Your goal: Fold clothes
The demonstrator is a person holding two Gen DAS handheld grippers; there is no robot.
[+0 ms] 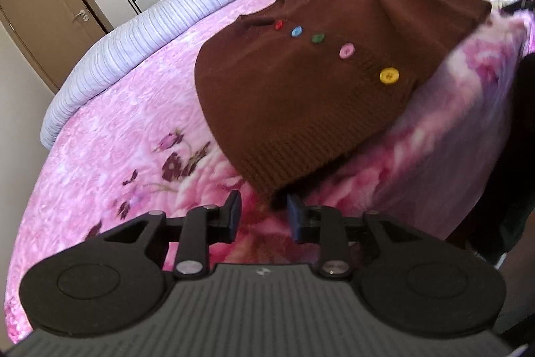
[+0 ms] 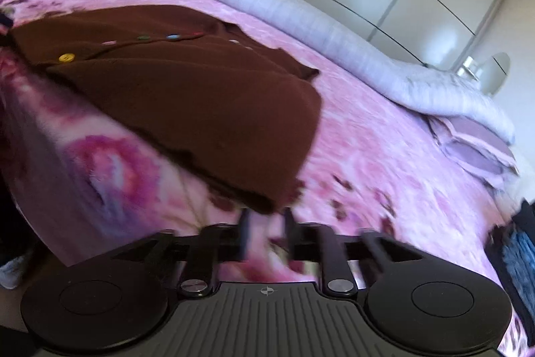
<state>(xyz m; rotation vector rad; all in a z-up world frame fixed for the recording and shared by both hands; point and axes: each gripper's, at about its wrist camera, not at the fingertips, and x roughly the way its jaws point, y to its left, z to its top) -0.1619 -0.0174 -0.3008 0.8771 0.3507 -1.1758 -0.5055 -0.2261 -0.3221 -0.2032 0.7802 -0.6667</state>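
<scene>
Both grippers, left (image 1: 263,212) and right (image 2: 265,225), hover with jaws parted, grasping nothing. Just ahead, a brown cardigan (image 1: 301,89) lies flat near the bed's (image 1: 110,136) front edge.

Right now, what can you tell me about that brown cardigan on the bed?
The brown cardigan is a soft knit with a ribbed hem and a buttoned front. Its five buttons differ in colour: red, blue, green, pink and yellow. It lies face up on the pink floral blanket, apparently with a sleeve already folded across the far side. The left gripper sits open at one hem corner, the right gripper open at another; neither clearly grips it.
</scene>
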